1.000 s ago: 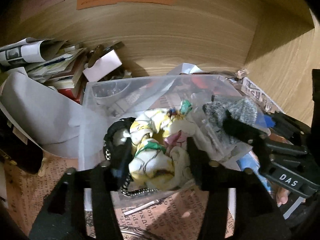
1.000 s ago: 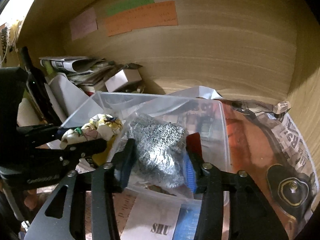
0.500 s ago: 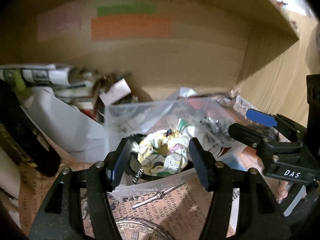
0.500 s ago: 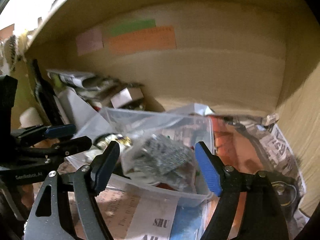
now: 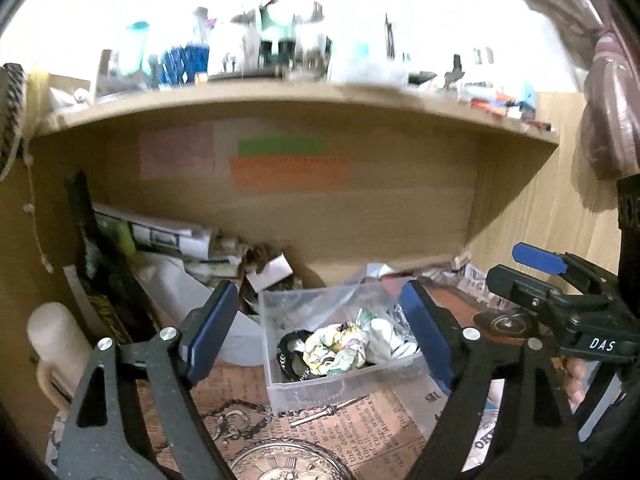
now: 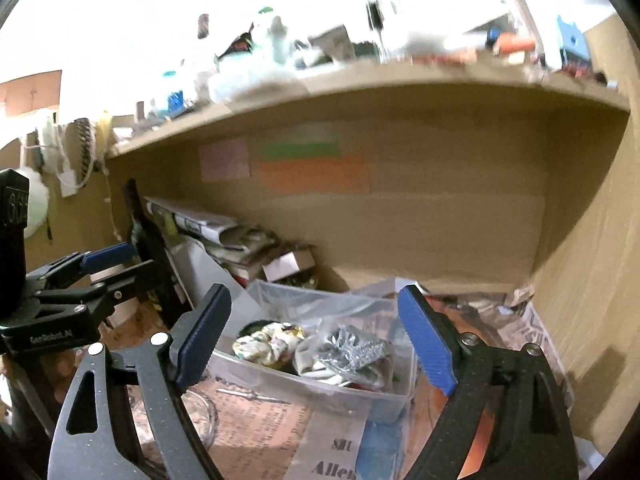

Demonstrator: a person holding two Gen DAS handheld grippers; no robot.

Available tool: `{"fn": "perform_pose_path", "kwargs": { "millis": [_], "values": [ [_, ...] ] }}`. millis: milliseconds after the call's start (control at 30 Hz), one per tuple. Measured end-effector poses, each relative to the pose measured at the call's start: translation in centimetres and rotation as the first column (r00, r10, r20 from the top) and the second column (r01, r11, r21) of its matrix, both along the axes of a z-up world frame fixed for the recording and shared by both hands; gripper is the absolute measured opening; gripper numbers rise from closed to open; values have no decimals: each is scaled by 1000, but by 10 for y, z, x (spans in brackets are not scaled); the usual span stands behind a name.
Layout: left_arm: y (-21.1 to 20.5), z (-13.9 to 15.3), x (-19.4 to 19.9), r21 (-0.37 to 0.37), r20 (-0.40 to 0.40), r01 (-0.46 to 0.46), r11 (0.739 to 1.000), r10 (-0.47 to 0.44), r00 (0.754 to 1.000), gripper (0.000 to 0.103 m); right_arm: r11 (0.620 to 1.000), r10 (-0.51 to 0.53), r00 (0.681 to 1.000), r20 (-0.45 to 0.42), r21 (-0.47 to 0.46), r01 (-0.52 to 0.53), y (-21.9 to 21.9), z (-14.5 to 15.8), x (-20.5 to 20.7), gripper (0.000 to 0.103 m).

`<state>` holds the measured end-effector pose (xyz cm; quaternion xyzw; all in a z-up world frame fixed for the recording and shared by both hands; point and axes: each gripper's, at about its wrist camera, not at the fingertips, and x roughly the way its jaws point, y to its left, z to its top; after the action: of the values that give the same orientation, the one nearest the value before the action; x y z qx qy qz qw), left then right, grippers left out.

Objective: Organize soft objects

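Clear plastic bin [image 5: 280,384] is sitting on printed paper in a wooden cubby, holding the soft things: one yellow-patterned fabric bundle [image 5: 334,350], one black band [image 5: 290,354] and one grey knit piece [image 6: 356,350] in a bag. Left gripper [image 5: 320,332] is hanging in front of the bin with its jaws opening, two blue pads [image 5: 208,332] wide apart, nothing between them. Right gripper [image 6: 316,338] is doing likewise, jaws opening, both pads spread, nothing gripped; the bin is lying beyond them.

Left wrist view is showing the black band and a watch-face print [image 5: 288,460] on the paper, neither clear in the other view. It is also catching the right gripper from the side at the right edge, with fingertips of one hand [image 5: 576,380] under it. Right wrist view is showing the grey knit piece clearly, plus a glass dish [image 6: 196,416] near the bin, and the left gripper from the side at the left edge.

Three coloured notes [image 5: 288,164] are sticking to the back wall: one pink, one green, one orange. Shelf [image 5: 280,92] above is cluttered and blurred.
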<state>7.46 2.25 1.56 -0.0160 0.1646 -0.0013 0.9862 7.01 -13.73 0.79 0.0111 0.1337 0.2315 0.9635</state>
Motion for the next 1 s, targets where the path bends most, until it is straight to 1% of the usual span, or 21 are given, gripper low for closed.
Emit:
{"fn": "perform_pose_path", "kwargs": {
  "millis": [100,133,267,300,567,1000],
  "values": [
    [-2,5,-13,-4,32,-9,1000,9,999,95,1000,5,1000,28,11,-6,-1,5,-13,88],
    [-2,5,-15,-7,38,-10,1000,10,999,96,1000,6,999,38,13,-6,-1,6,-17,89],
    [-3,5,-23,-19,49,-14,1000,15,999,102,1000,-8,997,74,21,7,-1,9,-30,102],
    [-4,5,-25,-22,49,-15,1000,16,999,102,1000,-11,997,80,22,9,-1,9,-33,103],
    [-4,6,-31,-27,54,-20,999,22,998,103,1000,-16,996,92,21,14,3,11,-43,103],
    [-3,6,-33,-22,59,-24,999,25,998,103,999,-19,996,91,30,16,3,11,-46,103]
  ]
}}
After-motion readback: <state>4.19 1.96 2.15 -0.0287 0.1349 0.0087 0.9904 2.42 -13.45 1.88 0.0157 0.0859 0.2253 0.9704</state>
